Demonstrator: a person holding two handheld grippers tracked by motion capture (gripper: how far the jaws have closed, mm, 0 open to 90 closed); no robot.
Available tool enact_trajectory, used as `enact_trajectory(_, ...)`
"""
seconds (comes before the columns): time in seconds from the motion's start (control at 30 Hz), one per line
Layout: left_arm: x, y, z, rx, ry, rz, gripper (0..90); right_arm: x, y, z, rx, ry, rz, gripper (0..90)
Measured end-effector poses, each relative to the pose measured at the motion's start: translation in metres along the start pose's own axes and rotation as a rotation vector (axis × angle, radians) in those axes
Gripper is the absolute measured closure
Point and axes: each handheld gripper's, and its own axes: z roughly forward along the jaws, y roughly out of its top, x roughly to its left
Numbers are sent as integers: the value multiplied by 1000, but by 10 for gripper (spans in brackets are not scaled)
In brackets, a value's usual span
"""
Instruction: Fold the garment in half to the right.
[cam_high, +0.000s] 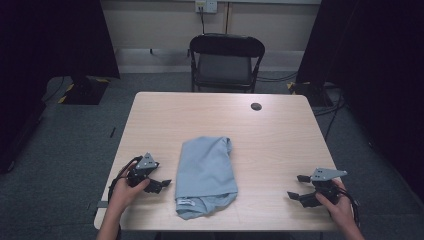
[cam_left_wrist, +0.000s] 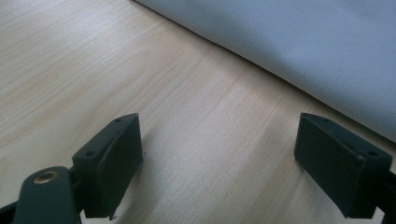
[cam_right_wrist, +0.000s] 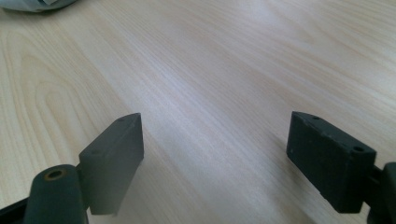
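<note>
Pale wood table (cam_high: 280, 150), empty chair (cam_high: 226, 60) beyond. Folded blue cloth (cam_high: 206, 172) lies just ahead of our left gripper (cam_high: 161, 183), jaws wide, nothing held; right gripper (cam_high: 298, 187) also wide, well apart from it. We'd slide low under the near edge, pinch one layer only

At the lower left of the high view, the left gripper (cam_high: 161, 182) is black, topped by a grey three-cornered plate, with a black cable looping from its back. The right gripper (cam_high: 297, 186), lower right, matches it, plate and cable alike. Both forearms are bare, with no sleeves. In the gripper views each jaw is a blocky matt-black pad with small screw holes, and a brass-ringed hole marks the arm at lower left.
</note>
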Motion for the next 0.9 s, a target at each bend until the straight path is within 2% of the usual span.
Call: enact_trajectory(0.9,-1,0,0,-3,-3,-1,148,-8,-13,-12,14,-32,15,181)
